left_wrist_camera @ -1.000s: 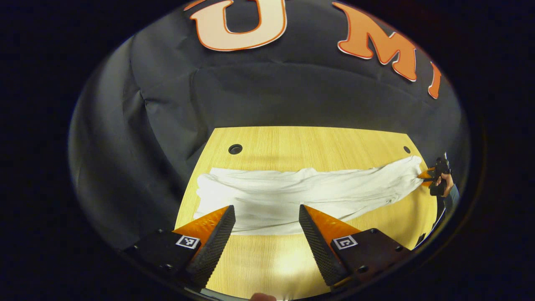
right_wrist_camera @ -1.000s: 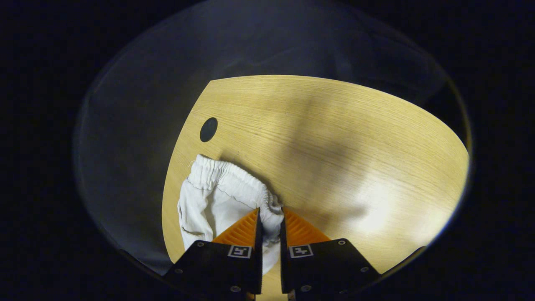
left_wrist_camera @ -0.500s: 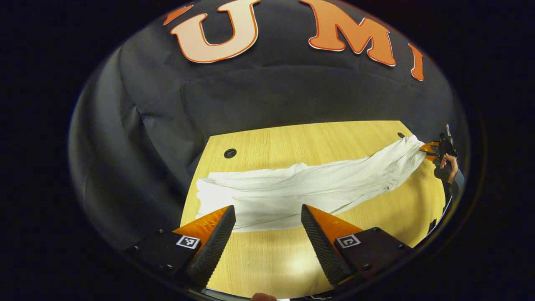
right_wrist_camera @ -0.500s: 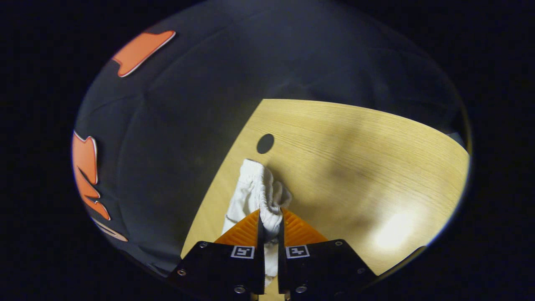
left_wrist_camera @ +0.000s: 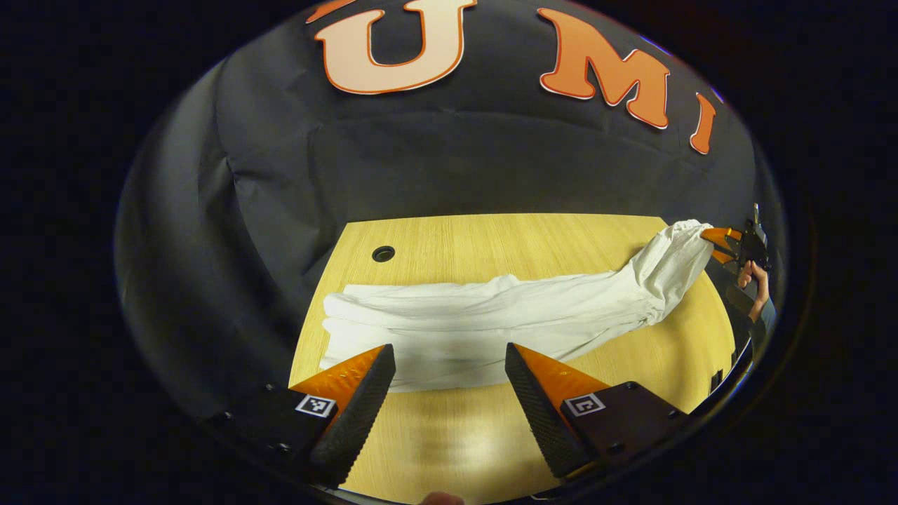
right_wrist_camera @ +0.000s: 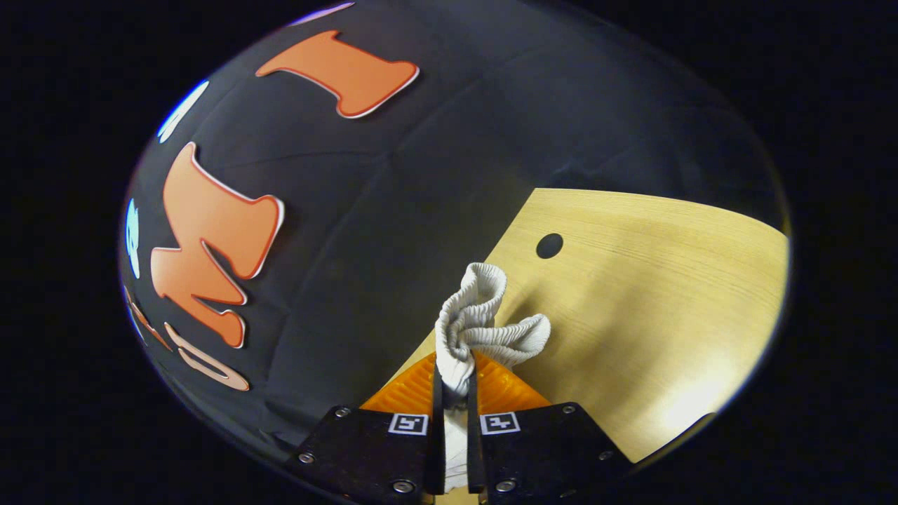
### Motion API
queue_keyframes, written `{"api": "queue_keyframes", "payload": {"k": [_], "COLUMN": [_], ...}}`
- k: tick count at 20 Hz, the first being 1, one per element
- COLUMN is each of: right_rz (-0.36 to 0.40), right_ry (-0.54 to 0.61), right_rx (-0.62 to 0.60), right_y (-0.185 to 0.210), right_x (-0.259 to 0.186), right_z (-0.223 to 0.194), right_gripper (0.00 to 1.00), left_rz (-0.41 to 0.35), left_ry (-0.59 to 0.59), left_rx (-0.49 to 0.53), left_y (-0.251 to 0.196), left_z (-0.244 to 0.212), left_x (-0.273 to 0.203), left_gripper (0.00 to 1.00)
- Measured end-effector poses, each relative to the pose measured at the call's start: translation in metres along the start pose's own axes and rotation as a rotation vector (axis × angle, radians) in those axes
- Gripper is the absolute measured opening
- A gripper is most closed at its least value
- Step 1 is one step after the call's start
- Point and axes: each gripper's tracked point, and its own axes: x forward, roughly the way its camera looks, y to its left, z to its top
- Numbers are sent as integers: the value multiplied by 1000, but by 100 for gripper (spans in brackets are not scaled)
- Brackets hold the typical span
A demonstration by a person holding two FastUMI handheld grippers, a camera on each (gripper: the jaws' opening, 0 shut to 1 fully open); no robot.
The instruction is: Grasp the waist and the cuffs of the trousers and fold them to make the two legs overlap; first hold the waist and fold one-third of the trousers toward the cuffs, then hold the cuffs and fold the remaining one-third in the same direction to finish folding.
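A wooden table [left_wrist_camera: 491,238] with a round hole [left_wrist_camera: 383,253].

Two hand-held grippers, black-bodied with wedge fingers

The left gripper [left_wrist_camera: 449,375] has two tapering wedge fingers with finely ribbed inner pads [left_wrist_camera: 358,414], on black blocks each bearing a small square black-and-white marker and round screws. The right gripper [right_wrist_camera: 451,382] shows ridged finger tops, matching markers and screws. Far off, a hand [left_wrist_camera: 752,275] with a grey sleeve [left_wrist_camera: 768,312].
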Motion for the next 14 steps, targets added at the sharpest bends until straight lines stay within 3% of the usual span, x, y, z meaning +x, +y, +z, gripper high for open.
{"api": "queue_keyframes", "payload": {"k": [8, 14], "right_rz": [104, 149], "right_ry": [15, 56], "right_rx": [-18, -83], "right_y": [0, -4], "right_x": [4, 5], "right_z": [-1, 3], "right_gripper": [13, 13], "left_rz": [-10, -11], "left_ry": [35, 77], "left_rx": [-22, -97], "left_y": [58, 96], "left_z": [-34, -59], "left_x": [8, 21], "left_gripper": [100, 100]}}
